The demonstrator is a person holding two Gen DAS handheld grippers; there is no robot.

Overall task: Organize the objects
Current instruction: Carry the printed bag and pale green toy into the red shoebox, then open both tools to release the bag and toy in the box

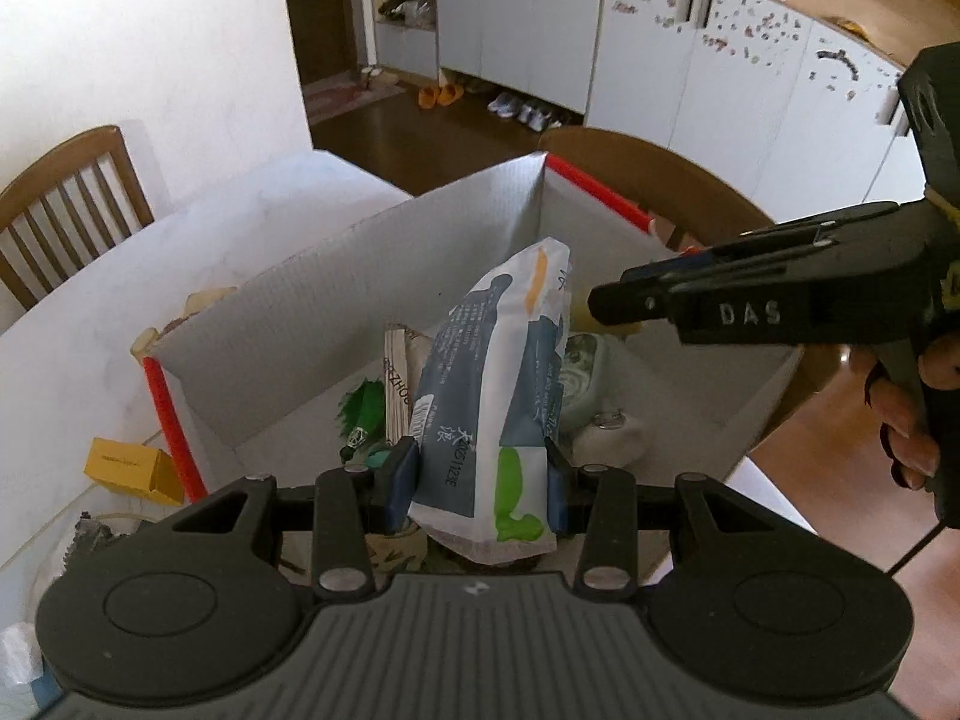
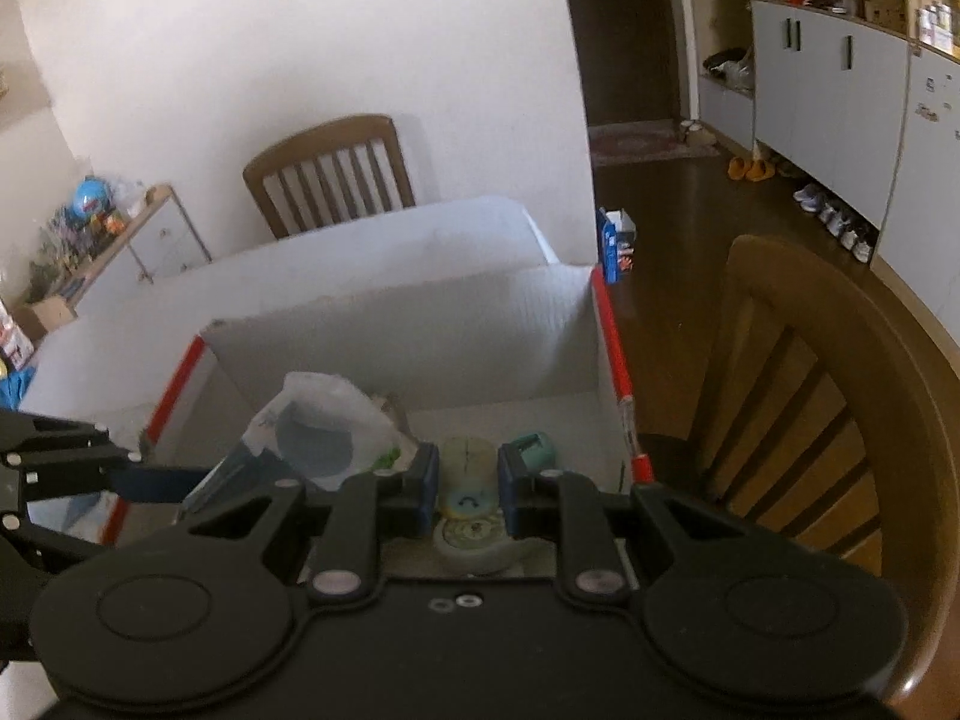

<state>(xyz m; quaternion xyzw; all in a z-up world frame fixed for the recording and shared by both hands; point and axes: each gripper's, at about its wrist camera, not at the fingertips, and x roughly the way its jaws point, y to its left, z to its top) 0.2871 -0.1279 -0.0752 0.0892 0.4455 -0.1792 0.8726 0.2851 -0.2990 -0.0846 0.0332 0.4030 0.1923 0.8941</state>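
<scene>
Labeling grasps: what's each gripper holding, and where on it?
Left gripper clamps the blue-white pouch near its bottom end. Right gripper grips a pale round item by its sides.

Soft daylight fills the left wrist view, sharp throughout; the right wrist view is dimmer and slightly blurred. Both bend strongly at the edges, corners black.

You face a white wall (image 2: 300,48) and slatted chair (image 2: 330,171); dark wood floor (image 2: 678,198) runs to grey cabinets (image 2: 834,90), shoes (image 2: 834,216) lined up beneath.
</scene>
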